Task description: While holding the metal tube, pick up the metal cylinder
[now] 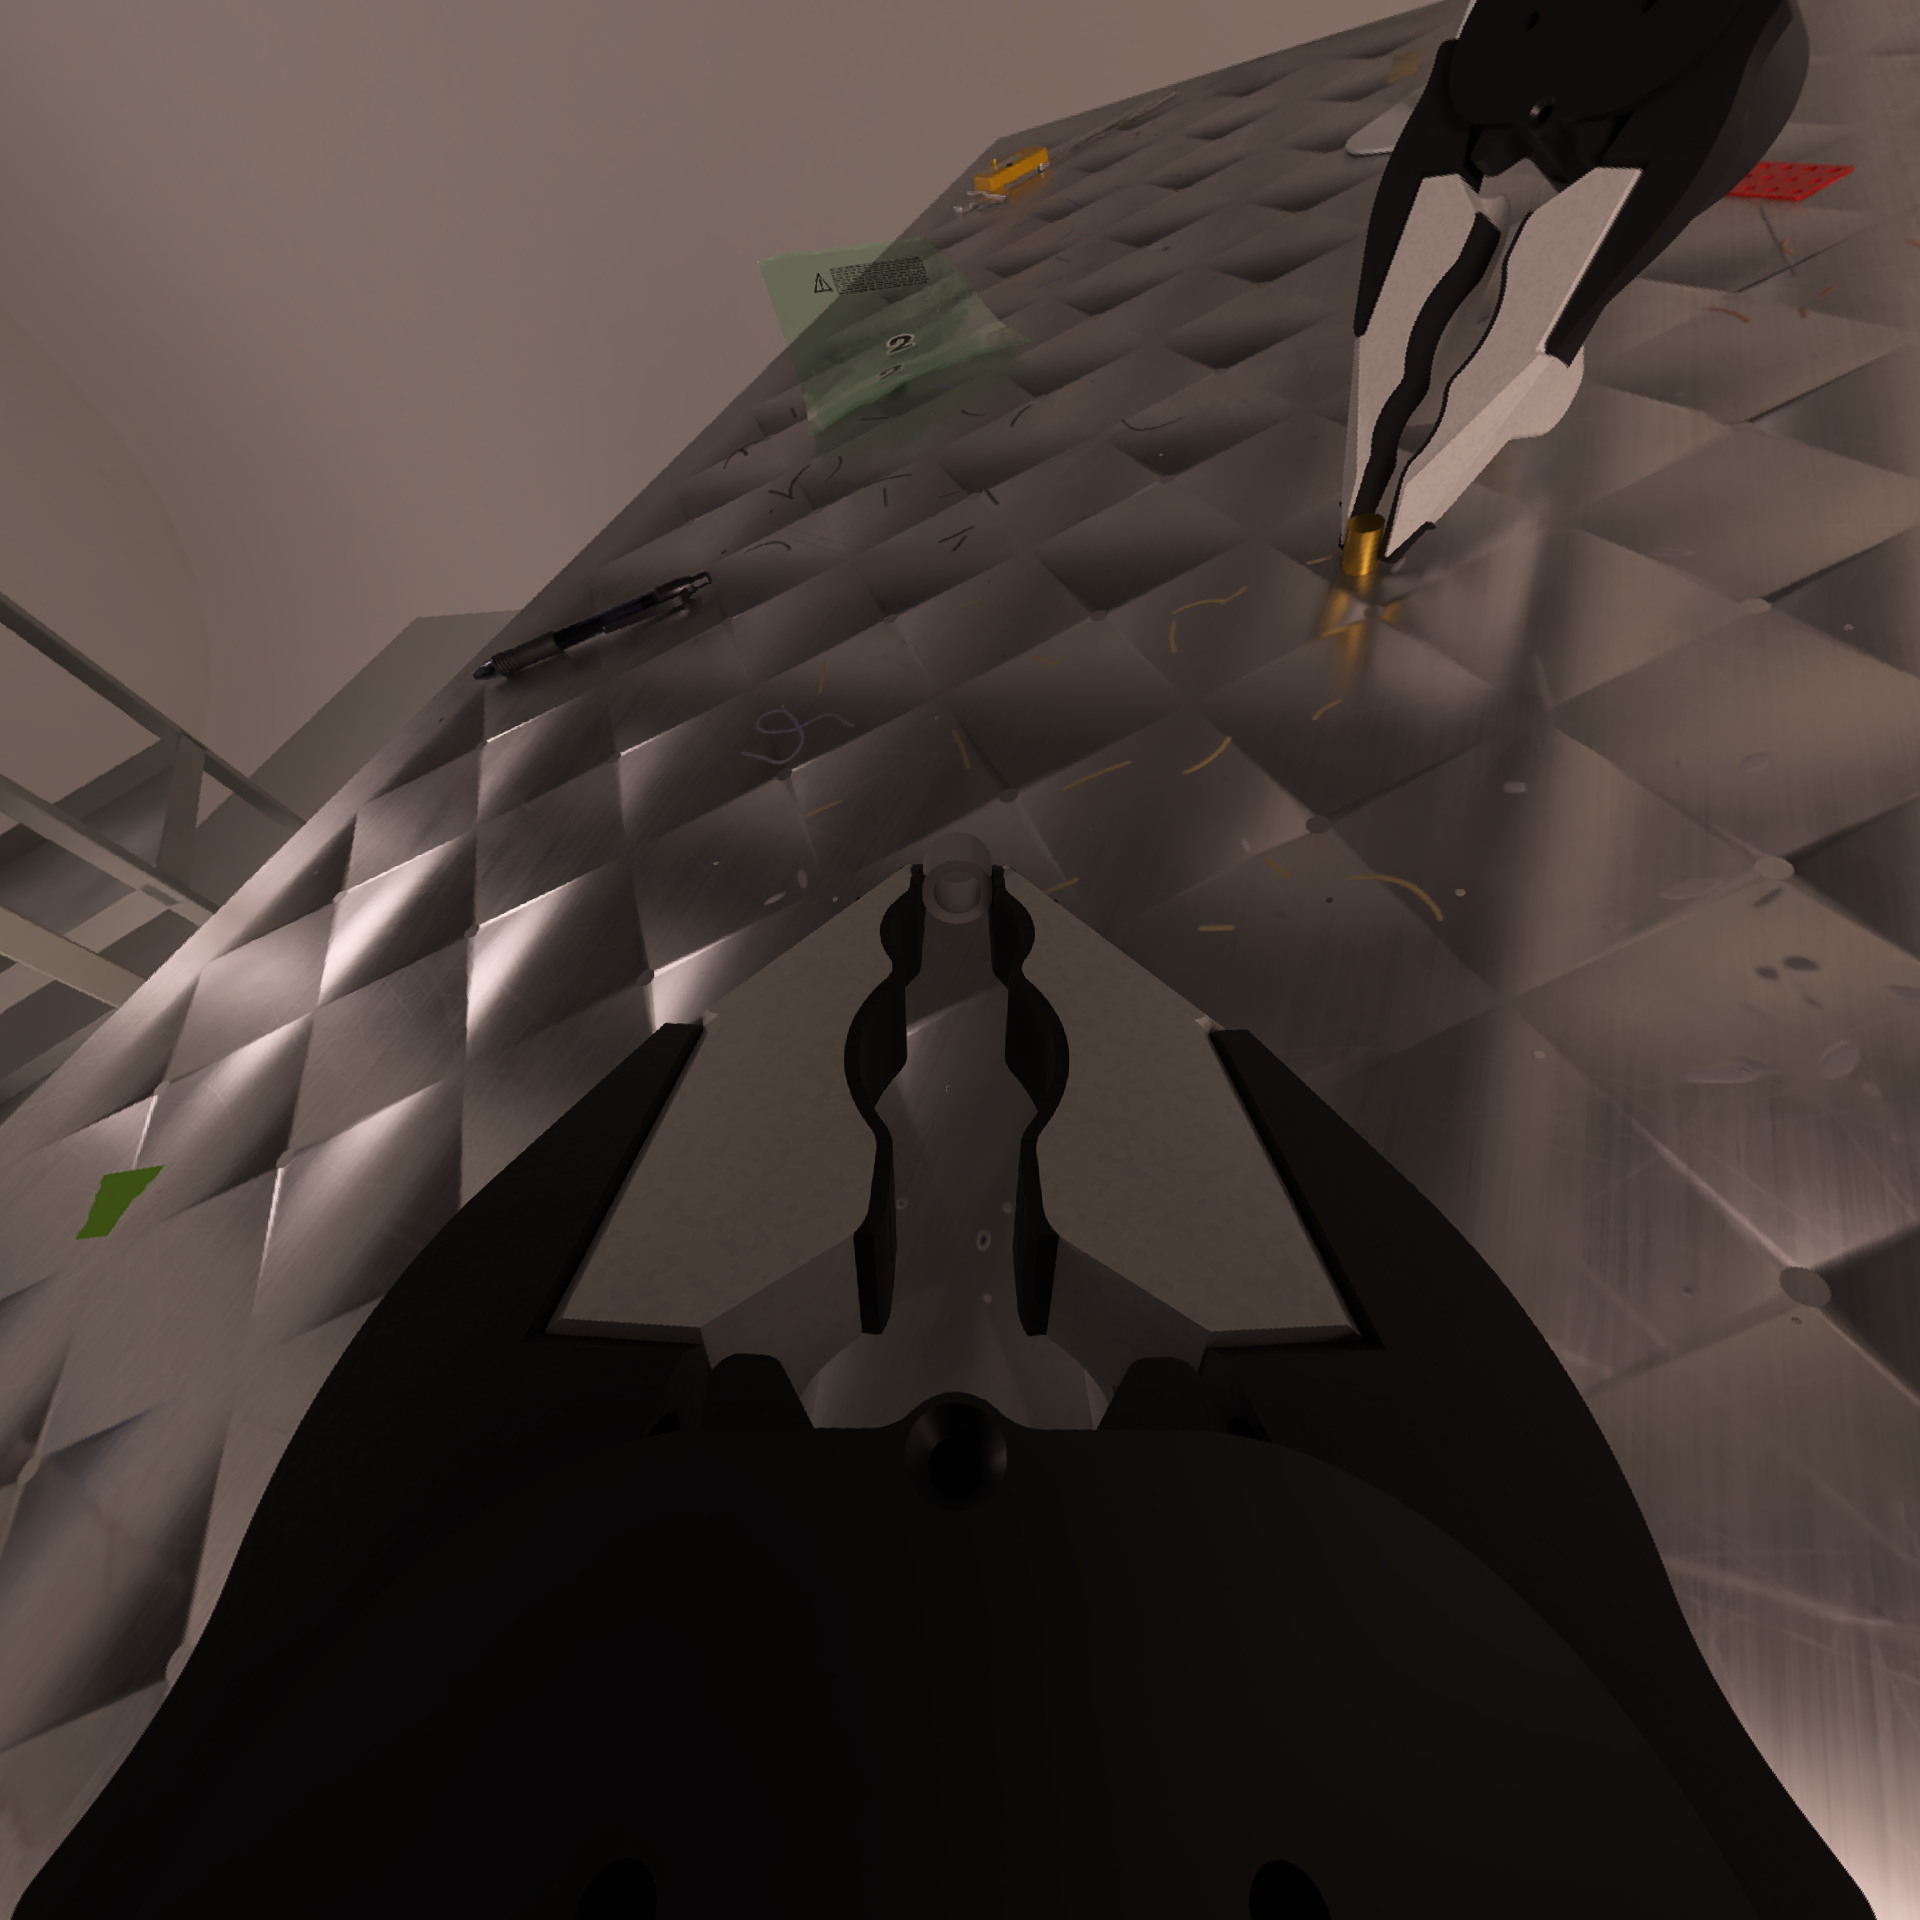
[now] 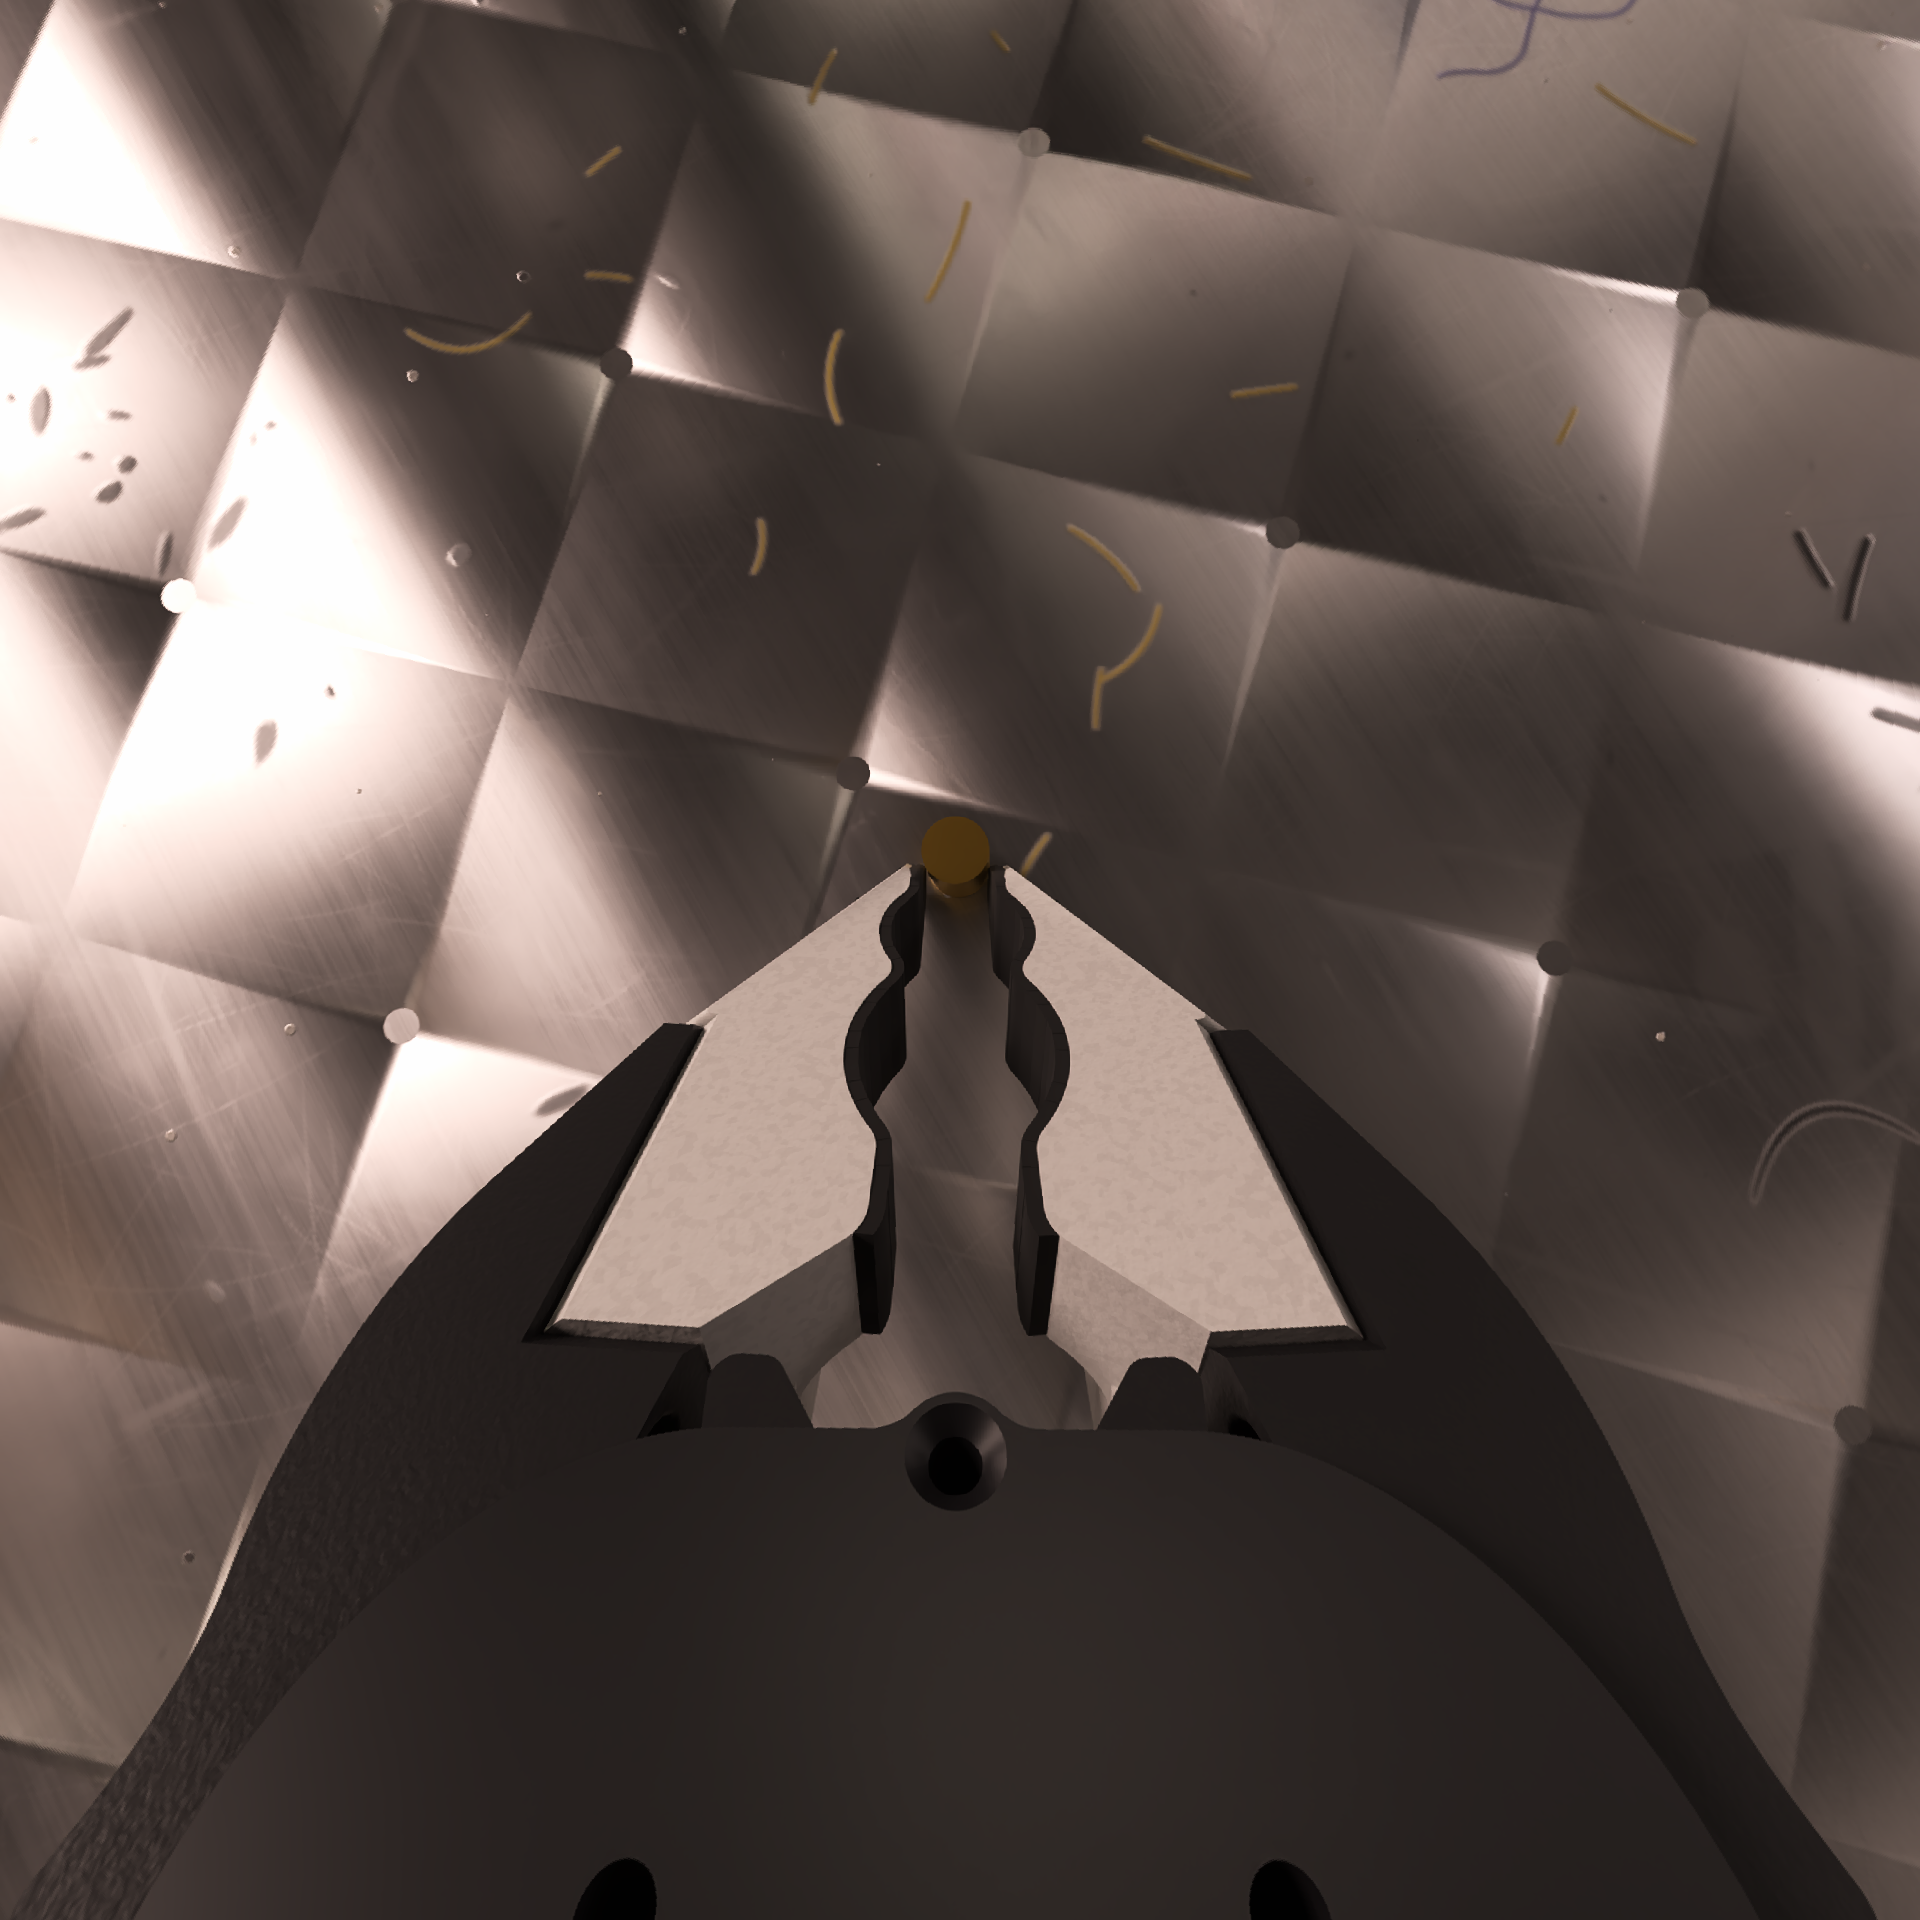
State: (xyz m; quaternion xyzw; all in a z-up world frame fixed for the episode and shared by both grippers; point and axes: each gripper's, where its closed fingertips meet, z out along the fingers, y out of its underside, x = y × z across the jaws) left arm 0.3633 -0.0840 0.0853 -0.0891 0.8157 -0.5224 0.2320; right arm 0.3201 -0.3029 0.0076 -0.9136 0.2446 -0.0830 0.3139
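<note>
A short pale grey metal tube (image 1: 956,896) is pinched at the fingertips of the left gripper (image 1: 956,883). A small brass-coloured metal cylinder (image 2: 954,858), upright on the brushed-metal tiled table (image 2: 1403,727), is clasped by the right gripper (image 2: 954,881).

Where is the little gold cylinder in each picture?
Left wrist view: the gold cylinder stands upright on the metal table, upper right, at the tips of the right gripper.
Right wrist view: it sits near the centre, seen end-on between the fingertips of that view's own gripper.
Shared landmark: the yellow shavings scattered on the table around it.
</note>
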